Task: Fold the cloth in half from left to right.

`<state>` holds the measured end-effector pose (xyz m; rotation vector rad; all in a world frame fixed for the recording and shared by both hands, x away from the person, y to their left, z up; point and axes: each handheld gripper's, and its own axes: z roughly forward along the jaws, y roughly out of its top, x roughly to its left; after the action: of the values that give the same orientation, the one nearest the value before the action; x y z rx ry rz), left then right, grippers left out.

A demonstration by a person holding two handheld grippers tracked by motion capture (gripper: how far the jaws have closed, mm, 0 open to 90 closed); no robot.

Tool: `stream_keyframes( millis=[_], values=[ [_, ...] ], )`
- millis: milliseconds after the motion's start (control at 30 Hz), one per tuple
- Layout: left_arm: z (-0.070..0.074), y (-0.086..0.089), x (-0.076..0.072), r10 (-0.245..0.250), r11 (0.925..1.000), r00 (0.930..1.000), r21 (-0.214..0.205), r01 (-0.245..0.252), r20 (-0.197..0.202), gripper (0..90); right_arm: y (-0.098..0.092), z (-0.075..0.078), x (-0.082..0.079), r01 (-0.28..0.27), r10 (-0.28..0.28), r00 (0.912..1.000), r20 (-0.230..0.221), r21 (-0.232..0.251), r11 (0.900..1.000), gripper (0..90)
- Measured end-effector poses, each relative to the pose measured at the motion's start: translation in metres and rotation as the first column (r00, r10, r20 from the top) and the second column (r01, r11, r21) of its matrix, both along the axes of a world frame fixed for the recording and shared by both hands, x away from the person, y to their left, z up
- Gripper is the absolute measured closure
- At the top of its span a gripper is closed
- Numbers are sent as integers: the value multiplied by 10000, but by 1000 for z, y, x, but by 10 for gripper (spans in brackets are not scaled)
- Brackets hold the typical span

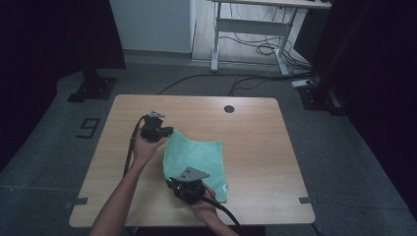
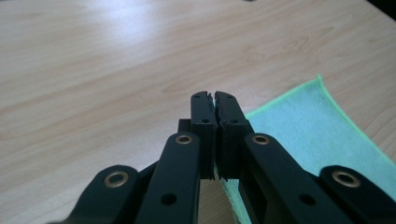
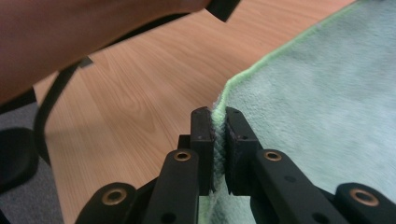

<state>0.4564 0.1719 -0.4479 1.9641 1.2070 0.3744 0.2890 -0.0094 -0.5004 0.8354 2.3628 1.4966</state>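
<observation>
1. My table [image 1: 255, 142] is pale wood with a light grain, and a small round black grommet [image 1: 229, 108] sits near its far edge, beyond the cloth.
2. A green cloth [image 1: 196, 160] lies spread on the table's middle, a little toward my side, with a bright stitched edge.
3. My left gripper [image 2: 214, 105] sits at the cloth's far left corner, its jaws pressed together; I cannot tell whether any cloth is caught between them.
4. My right gripper [image 3: 219, 116] is at the cloth's near left corner, its jaws clamped on the folded hem of the cloth.
5. Past the cloth, off the table, the floor [image 1: 44, 147] is grey carpet with loose black cables [image 1: 260, 49] trailing across it.
6. Farther beyond the cloth stands a white-legged desk [image 1: 251, 29] against a pale wall panel [image 1: 150, 24].
7. Dark stands [image 1: 93, 86] flank the table on both sides of the cloth.
</observation>
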Motion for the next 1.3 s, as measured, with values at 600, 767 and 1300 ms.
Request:
stream_keyframes(
  millis=[600, 767, 1300],
  values=[
    [-12, -55, 10, -685, 9970, 9970, 327, 697, -371, 863, -35, -3, -5, 521, -485, 9976, -487, 753, 9958, 821],
    [-20, -73, 13, -890, 9949, 9946, 427, 914, -536, 857, -51, -11, -9, 771, -728, 9951, -671, 647, 9949, 809],
    [-50, -119, 18, -1355, 9877, 9857, 642, 1423, -1006, 851, -82, -29, -17, 1294, -1214, 9849, -1231, 590, 9898, 800]
  ],
)
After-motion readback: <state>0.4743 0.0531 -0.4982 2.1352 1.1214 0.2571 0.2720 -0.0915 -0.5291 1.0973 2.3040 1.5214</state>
